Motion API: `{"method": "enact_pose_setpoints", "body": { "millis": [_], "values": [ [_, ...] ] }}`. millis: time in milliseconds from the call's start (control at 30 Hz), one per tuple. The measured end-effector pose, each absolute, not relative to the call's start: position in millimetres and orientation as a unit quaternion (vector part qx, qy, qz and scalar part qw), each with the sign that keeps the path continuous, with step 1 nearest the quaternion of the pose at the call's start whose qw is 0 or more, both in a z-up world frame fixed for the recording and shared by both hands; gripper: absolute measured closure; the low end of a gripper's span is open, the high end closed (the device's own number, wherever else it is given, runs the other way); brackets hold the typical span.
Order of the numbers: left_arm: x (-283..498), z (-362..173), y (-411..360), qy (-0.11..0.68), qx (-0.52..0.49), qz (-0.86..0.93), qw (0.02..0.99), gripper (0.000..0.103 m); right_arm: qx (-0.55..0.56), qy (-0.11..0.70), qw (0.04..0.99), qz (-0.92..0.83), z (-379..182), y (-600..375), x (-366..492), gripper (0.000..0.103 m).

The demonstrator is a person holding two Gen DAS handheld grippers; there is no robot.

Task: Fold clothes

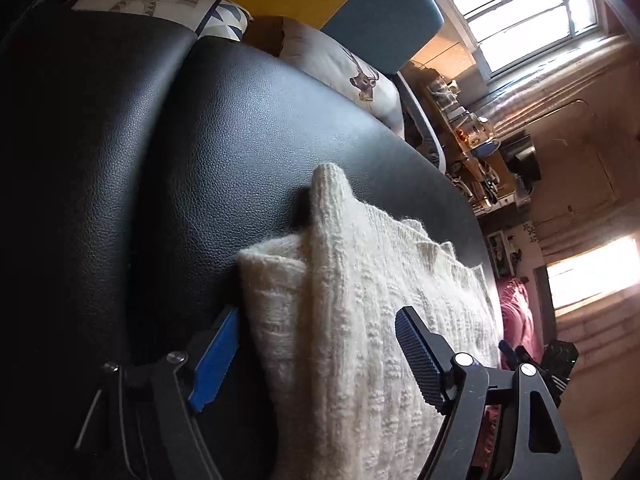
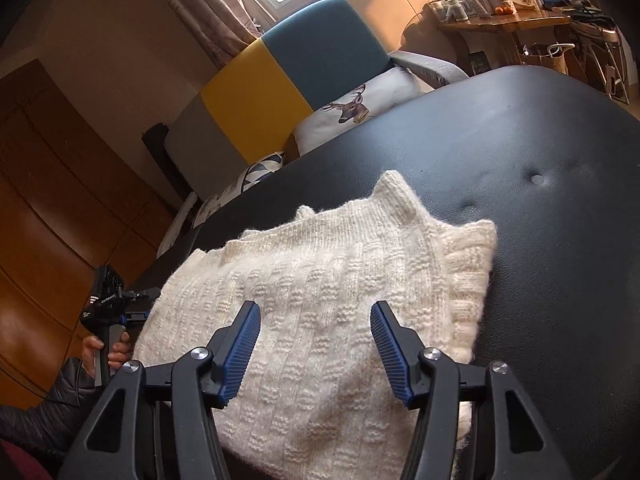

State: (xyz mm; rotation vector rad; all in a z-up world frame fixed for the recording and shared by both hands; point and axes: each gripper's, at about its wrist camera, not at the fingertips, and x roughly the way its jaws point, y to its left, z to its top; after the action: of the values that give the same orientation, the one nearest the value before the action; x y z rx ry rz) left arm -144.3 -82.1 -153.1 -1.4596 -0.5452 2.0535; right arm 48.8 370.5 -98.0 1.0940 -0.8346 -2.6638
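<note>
A cream knitted sweater [image 1: 360,300] lies folded in layers on a black leather surface [image 1: 240,120]. My left gripper [image 1: 316,320] is open, its blue pads spread to either side of the sweater's edge. In the right wrist view the same sweater [image 2: 320,280] lies flat with a raised corner at its far edge. My right gripper [image 2: 316,316] hovers open just above the near part of the knit, holding nothing. The left gripper's body [image 2: 108,296] shows at the sweater's left side, held by a hand [image 2: 116,350].
The black leather surface [image 2: 540,160] has a tufted button [image 2: 537,179] to the right of the sweater. Behind it stand a yellow and teal chair [image 2: 288,80] and a deer-print cushion [image 2: 360,104]. A cluttered wooden table [image 2: 504,20] is at the far right.
</note>
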Motion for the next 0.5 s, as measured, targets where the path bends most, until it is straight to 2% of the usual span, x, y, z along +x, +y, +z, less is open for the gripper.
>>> {"method": "enact_pose_setpoints", "body": {
  "millis": [33, 67, 267, 367, 500],
  "values": [
    [-144, -156, -80, -0.202, -0.549, 0.764, 0.272, 0.066, 0.366, -0.275, 0.071, -0.886, -98, 370, 49, 0.045],
    [-144, -162, -81, -0.220, -0.558, 0.754, 0.268, 0.077, 0.369, -0.271, 0.071, -0.886, -97, 370, 49, 0.045],
    [-137, -166, -90, -0.269, -0.544, 0.754, 0.250, 0.084, 0.398, -0.202, 0.059, -0.893, -90, 366, 56, 0.045],
    [-137, -166, -97, -0.294, -0.538, 0.750, 0.245, 0.085, 0.420, -0.127, 0.056, -0.897, -82, 362, 59, 0.045],
    [-137, -163, -104, -0.302, -0.533, 0.753, 0.239, 0.086, 0.434, -0.031, 0.110, -0.894, -71, 346, 59, 0.045]
  ]
}}
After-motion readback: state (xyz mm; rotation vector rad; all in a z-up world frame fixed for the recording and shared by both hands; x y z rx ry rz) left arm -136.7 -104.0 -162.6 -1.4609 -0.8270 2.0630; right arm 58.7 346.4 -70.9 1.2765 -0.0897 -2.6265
